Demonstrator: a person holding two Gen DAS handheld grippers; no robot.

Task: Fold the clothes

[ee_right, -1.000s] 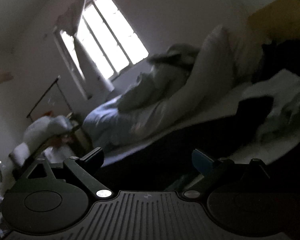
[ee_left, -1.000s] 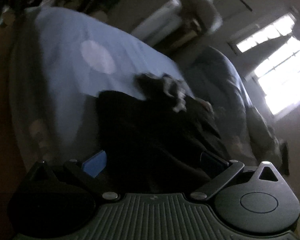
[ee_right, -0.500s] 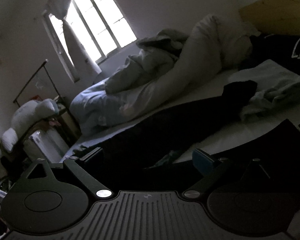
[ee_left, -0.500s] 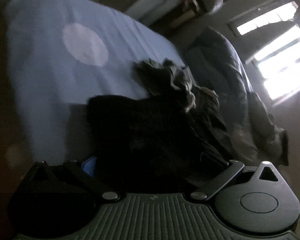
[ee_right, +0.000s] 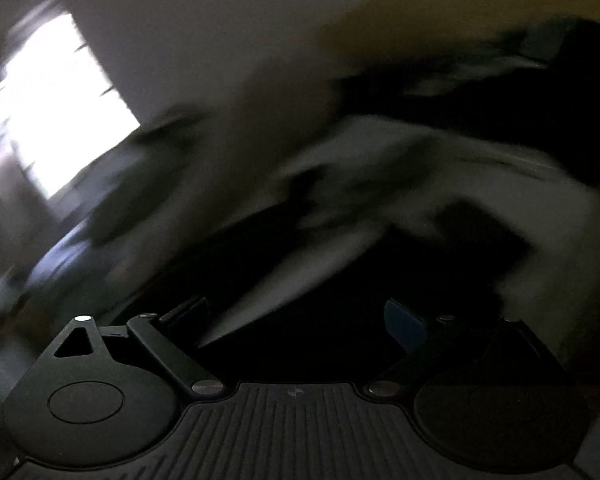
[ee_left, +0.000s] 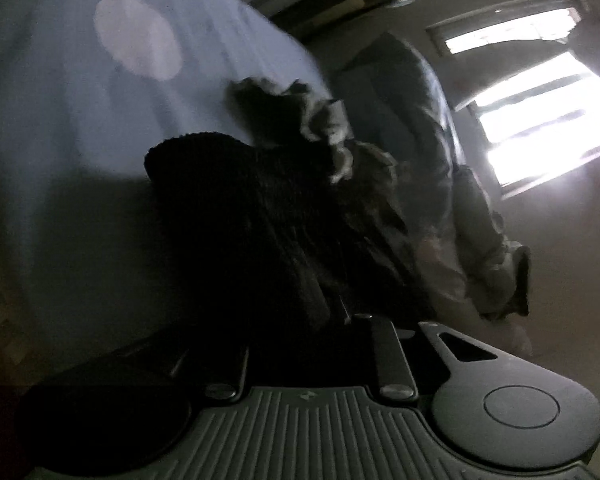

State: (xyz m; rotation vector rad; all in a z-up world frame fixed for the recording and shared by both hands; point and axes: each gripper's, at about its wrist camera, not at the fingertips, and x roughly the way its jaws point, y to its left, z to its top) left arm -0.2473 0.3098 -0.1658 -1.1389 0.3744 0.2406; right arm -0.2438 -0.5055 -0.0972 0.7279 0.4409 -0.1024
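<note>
The left hand-held gripper [ee_left: 300, 320] has just closed on the dark garment [ee_left: 260, 208] (stretching straight ahead); the right hand-held gripper [ee_right: 296, 320] gapes above it.

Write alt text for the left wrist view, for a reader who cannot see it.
The left gripper has just been closing on the near edge of a dark knitted garment lying on a pale blue bed sheet. Behind it are crumpled grey bedding and a bright window; the picture is dim.
</note>
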